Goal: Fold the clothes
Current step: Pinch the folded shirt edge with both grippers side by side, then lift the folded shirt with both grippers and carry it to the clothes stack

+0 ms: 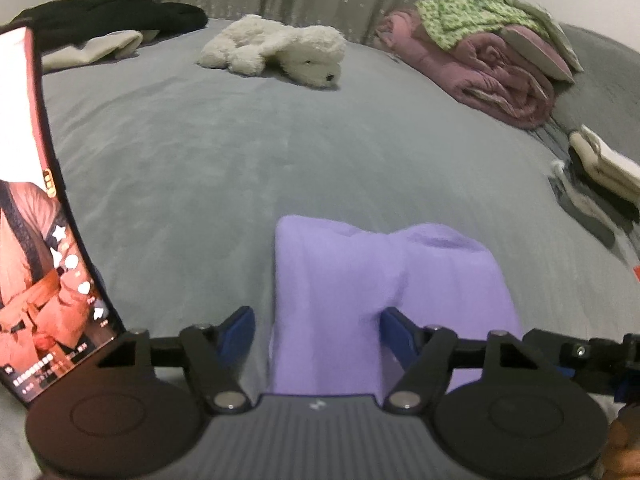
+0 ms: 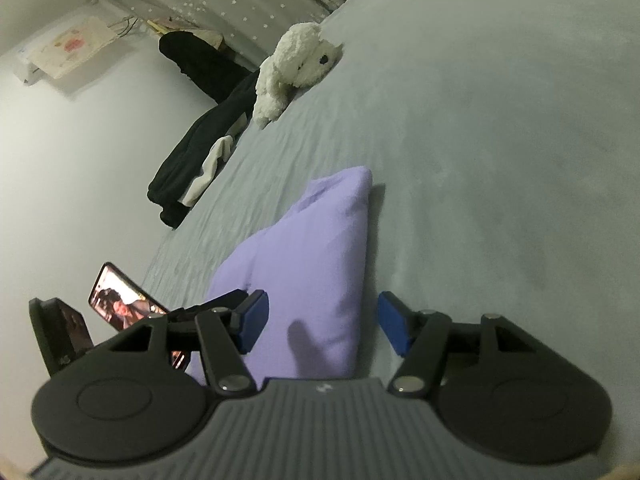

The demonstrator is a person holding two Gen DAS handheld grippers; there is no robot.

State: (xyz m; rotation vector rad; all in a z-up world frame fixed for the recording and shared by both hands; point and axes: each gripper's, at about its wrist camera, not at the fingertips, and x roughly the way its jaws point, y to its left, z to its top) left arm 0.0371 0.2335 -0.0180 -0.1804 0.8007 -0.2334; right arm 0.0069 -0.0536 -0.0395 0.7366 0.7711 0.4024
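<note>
Each tool — left (image 1: 316, 330), right (image 2: 322, 322) — is seen with jaws apart around the folded purple garment (image 1: 360, 280), nothing gripped; the garment is laid on the grey bed (image 1: 200, 152), near its front edge.

A folded garment (image 1: 384, 280) is laid on the bed (image 1: 200, 152). Behind it a plush dog (image 1: 280, 50) is placed, with a rolled quilt (image 1: 492, 76) to its right and dark clothes (image 1: 108, 16) to its left.
</note>
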